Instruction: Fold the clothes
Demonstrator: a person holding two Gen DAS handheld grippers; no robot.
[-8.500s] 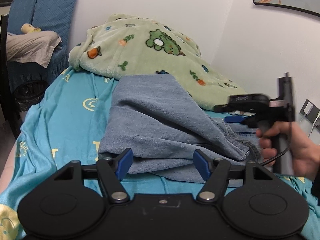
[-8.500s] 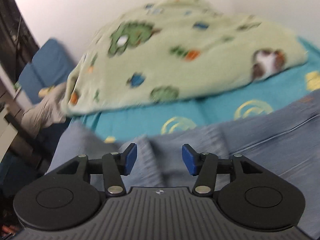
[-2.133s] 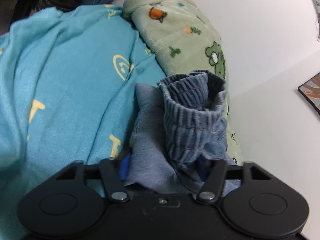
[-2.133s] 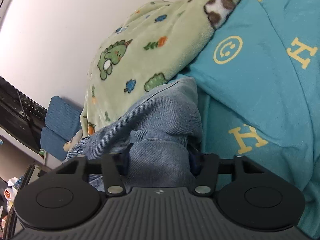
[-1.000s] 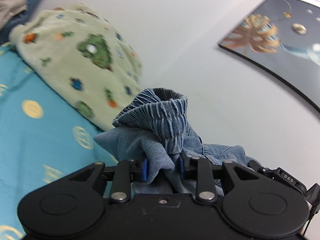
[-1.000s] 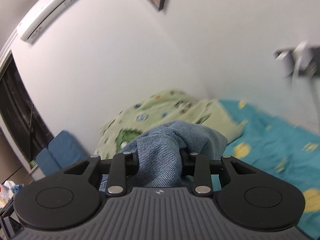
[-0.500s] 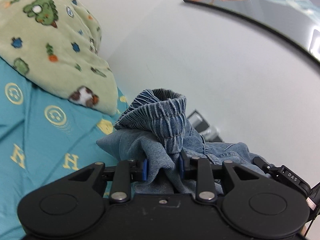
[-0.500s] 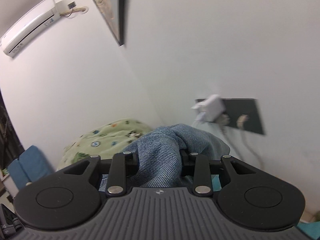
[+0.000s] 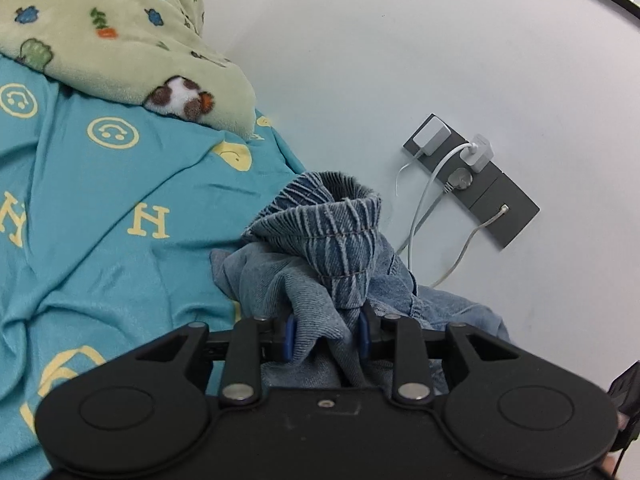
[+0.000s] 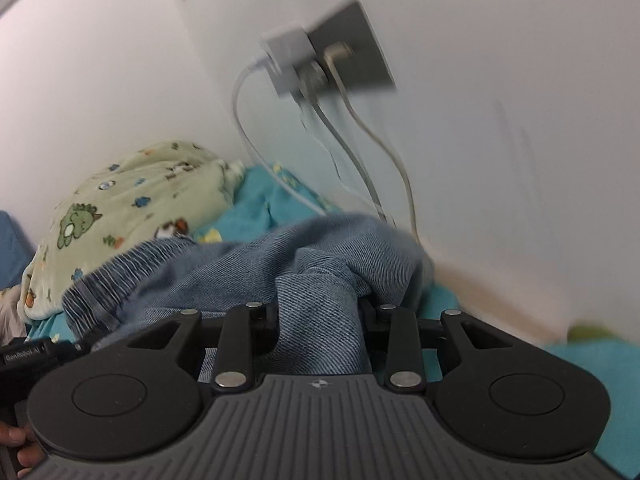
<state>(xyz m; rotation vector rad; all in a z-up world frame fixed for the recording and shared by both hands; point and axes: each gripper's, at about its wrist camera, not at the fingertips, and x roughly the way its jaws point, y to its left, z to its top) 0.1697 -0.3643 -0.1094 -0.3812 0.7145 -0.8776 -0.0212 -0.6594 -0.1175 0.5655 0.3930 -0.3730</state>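
Note:
A blue denim garment point(image 9: 320, 248) with a ribbed elastic waistband point(image 9: 340, 220) is bunched between both grippers over the bed. My left gripper point(image 9: 324, 334) is shut on a fold of the denim, its blue pads pressing the cloth from both sides. In the right wrist view my right gripper point(image 10: 320, 320) is shut on another fold of the same denim garment point(image 10: 316, 280), and the waistband point(image 10: 120, 272) trails off to the left. The other gripper's body point(image 10: 28, 354) shows at the left edge there.
The bed has a teal sheet point(image 9: 100, 208) with yellow letters and smiley prints. A light green cartoon blanket point(image 9: 112, 36) is heaped at the far end. A grey wall socket panel point(image 9: 472, 180) with white chargers and hanging cables sits close behind the garment.
Both grippers have come down toward the bed with the denim still held. The views have swung from the wall and picture to the socket panel and the sheet.

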